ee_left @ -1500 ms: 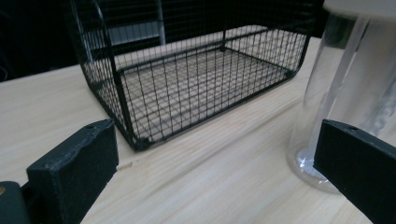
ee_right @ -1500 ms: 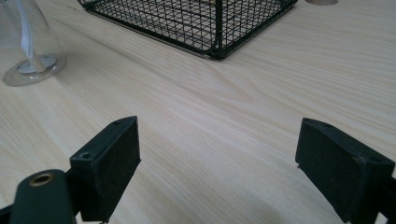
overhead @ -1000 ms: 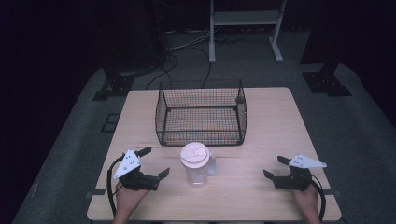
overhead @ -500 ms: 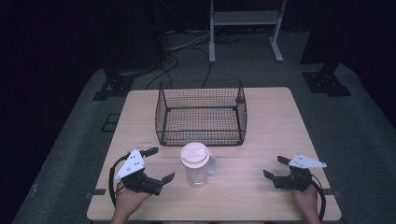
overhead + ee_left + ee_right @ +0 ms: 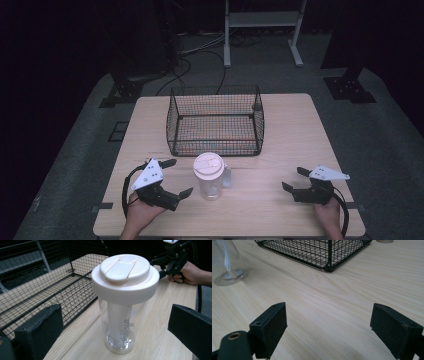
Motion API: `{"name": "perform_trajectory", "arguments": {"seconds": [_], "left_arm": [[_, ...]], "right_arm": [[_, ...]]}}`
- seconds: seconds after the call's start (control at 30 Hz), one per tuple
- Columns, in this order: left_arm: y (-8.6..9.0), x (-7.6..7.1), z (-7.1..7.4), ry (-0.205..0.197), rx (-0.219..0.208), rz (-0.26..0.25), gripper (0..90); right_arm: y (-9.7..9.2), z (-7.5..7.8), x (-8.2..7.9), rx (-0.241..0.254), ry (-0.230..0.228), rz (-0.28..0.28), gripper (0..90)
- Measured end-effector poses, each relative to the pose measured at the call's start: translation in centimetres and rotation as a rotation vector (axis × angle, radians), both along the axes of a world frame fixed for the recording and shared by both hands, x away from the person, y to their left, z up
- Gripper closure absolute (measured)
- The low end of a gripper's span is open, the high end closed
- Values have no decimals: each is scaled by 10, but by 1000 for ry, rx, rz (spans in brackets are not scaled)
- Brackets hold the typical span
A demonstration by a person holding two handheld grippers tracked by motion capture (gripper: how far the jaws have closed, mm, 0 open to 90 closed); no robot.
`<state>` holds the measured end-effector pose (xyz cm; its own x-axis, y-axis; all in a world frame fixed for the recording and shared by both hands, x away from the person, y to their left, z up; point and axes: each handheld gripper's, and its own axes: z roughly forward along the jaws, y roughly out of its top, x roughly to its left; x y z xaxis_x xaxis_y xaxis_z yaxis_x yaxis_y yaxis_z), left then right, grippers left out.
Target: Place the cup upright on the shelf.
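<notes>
On the near half of the wooden counter (image 5: 295, 145), a clear plastic tumbler (image 5: 210, 181) stands upright, capped with a wide cream lid (image 5: 208, 166) that has a flip tab across its top. It sits just in front of the black wire basket (image 5: 215, 120), close to the basket's near wall but apart from it.

The left hand-held gripper (image 5: 172, 180) is beside the tumbler on its left, with jaws spread wide and turned toward it. In the left gripper view the tumbler (image 5: 122, 322) stands upright between the two black jaws, farther off than their tips, and neither jaw touches it. Grey lettering runs down its clear wall, and a pale inner tube shows through the plastic beneath the lid (image 5: 125, 277).

The right hand-held gripper (image 5: 295, 181) is well apart from the tumbler, near the counter's right front edge, held low by the person's right hand (image 5: 327, 215). Its jaws are also spread, with nothing but bare wood between them in the right gripper view, where the tumbler's base (image 5: 230, 276) and a corner of the basket (image 5: 324, 255) lie farther off.
</notes>
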<state>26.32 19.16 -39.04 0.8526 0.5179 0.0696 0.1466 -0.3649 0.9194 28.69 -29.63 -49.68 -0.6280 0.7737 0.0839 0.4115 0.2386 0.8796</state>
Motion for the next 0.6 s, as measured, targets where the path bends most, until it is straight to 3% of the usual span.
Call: {"name": "perform_trajectory", "arguments": {"seconds": [0.6], "left_arm": [[-24,10,6,50,50,-68,0]], "right_arm": [[0,0,0,5,1,5,129]]}}
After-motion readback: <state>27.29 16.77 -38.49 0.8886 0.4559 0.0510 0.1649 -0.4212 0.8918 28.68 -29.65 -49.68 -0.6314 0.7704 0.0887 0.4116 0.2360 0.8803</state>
